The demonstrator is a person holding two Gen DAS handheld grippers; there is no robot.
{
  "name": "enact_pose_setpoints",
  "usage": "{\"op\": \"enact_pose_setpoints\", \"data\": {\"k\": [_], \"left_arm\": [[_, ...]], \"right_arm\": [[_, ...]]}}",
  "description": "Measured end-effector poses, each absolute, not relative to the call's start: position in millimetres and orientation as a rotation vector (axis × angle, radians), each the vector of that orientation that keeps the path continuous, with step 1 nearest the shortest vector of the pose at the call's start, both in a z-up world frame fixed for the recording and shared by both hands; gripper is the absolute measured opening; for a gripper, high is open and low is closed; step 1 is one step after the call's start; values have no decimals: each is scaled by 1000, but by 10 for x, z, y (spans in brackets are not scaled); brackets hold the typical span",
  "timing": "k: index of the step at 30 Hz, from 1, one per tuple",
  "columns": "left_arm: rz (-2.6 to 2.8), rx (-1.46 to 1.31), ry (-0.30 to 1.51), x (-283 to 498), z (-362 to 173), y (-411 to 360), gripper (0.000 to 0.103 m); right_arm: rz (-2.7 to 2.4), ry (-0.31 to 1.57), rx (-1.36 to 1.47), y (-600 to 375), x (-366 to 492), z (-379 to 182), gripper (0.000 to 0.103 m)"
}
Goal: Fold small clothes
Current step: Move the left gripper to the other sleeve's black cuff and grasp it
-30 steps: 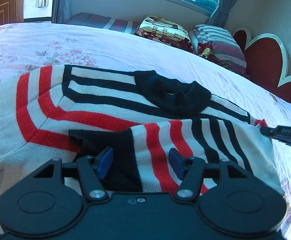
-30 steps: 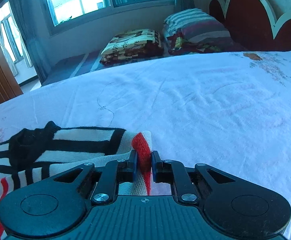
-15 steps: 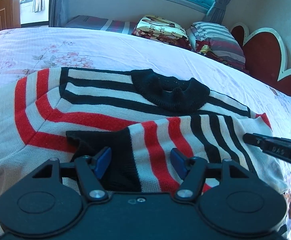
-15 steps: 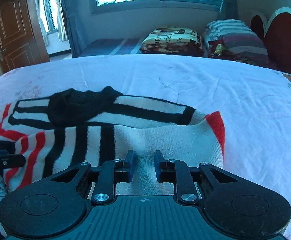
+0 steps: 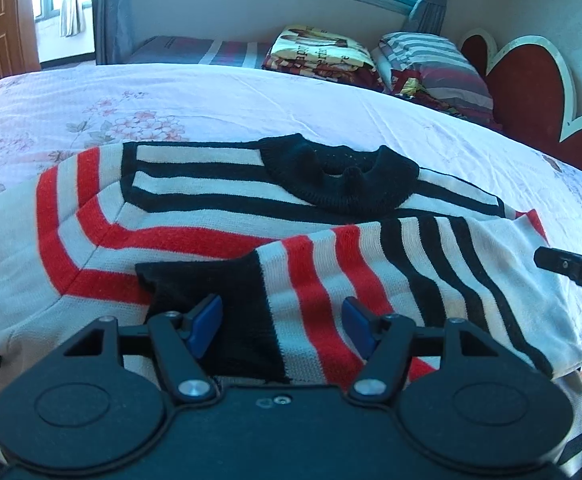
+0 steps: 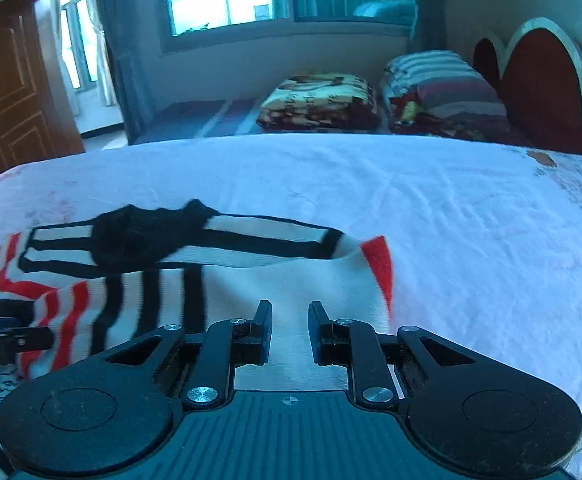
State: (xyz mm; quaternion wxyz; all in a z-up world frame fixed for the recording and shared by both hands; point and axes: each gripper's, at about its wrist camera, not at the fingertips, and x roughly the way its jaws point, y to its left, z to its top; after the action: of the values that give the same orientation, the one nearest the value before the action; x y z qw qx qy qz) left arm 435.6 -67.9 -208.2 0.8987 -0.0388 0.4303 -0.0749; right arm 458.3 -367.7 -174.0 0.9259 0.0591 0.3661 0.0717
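While our left gripper (image 5: pixel 281 322) hangs over the near edge of the sweater (image 5: pixel 211 220), its blue pads stand apart and released, having just been opening, with the folded sleeve (image 5: pixel 331 280) lying under the gap rather than pinched. That sleeve crosses the body from about three o'clock, its black cuff (image 5: pixel 211 284) at six, then cream, red and thin black bands. Our right gripper (image 6: pixel 289 332) floats at the sweater's three o'clock edge with a narrow gap between its fingers, gripping nothing; cream knit lies beneath it. Beyond the sleeve we see the body flat on the bed sheet (image 5: pixel 251 100): cream knit with red stripes bending at nine o'clock and black stripes toward twelve, where the floppy black collar (image 5: pixel 339 180) sits. Farther off, toward one o'clock, lie pillows (image 5: pixel 431 60) and a red headboard (image 5: pixel 531 80).
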Motion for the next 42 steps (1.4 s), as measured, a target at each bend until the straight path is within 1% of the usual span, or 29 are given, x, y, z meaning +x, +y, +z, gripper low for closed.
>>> {"op": "enact_pose_setpoints", "data": {"k": [2, 3, 4, 5, 6, 7, 8, 13, 17, 24, 31, 37, 42], "left_arm": [[-146, -101, 889, 4308, -2026, -663, 77], [-137, -108, 881, 4269, -1994, -657, 79], [-128, -106, 873, 4230, -1965, -655, 80], [-123, -101, 869, 4193, -1938, -653, 81], [-117, -97, 867, 4159, -1913, -646, 81], [-107, -95, 869, 4128, -1887, -632, 81], [-98, -100, 871, 4093, -1862, -605, 81], [-38, -132, 847, 3908, -1708, -404, 85], [13, -158, 831, 3757, -1610, -156, 87], [141, -239, 821, 3489, -1571, 626, 87], [290, -398, 810, 3281, -1653, 1694, 83], [368, -473, 806, 3227, -1726, 2382, 81], [398, -563, 806, 3249, -1855, 2799, 74]], "right_arm": [[204, 781, 144, -3535, 4507, -1779, 19], [227, 792, 135, -3448, 4472, -1816, 20], [233, 802, 105, -3368, 4448, -1866, 22], [226, 828, 69, -3296, 4444, -1933, 29], [232, 840, 56, -3257, 4439, -1983, 52], [247, 830, 60, -3243, 4418, -1988, 63], [250, 831, 63, -3227, 4409, -1980, 65], [285, 774, 137, -3169, 4333, -1787, 65], [350, 771, 141, -2933, 4318, -1720, 65], [442, 758, 146, -2356, 4244, -1629, 65], [457, 758, 133, -1840, 4268, -1610, 65], [483, 765, 108, -1374, 4331, -1628, 65], [492, 782, 103, -1080, 4396, -1685, 65]]}}
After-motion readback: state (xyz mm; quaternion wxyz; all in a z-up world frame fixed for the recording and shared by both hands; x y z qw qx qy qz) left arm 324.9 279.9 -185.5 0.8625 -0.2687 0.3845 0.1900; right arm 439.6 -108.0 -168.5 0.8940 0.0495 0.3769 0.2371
